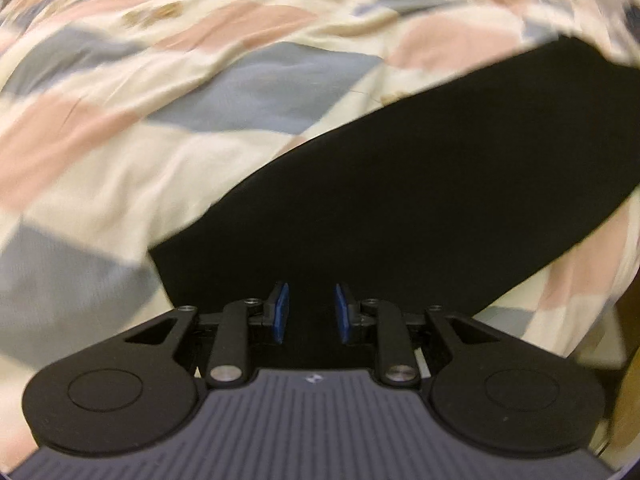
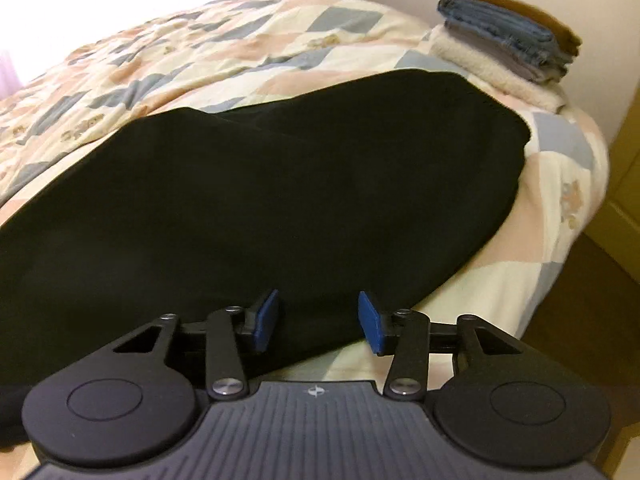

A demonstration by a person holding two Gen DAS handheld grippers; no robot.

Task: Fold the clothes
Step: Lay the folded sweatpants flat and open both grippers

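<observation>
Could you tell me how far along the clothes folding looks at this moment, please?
Done: a stack of folded clothes sits at the far corner of the patchwork quilt. In hand: the black fabric garment lies flat on the quilt, apparently part folded. The left gripper and right gripper hover over it, pads apart, gripping nothing. Left: probably folding it smaller and stacking it.

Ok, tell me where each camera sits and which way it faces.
Left wrist: on the left tongs, aimed steeply down at the black garment on the quilt; only its blue pads show.
Right wrist: on the right tongs, looking across the bed to the folded stack; pads apart.
Shared: garment and quilt.
</observation>
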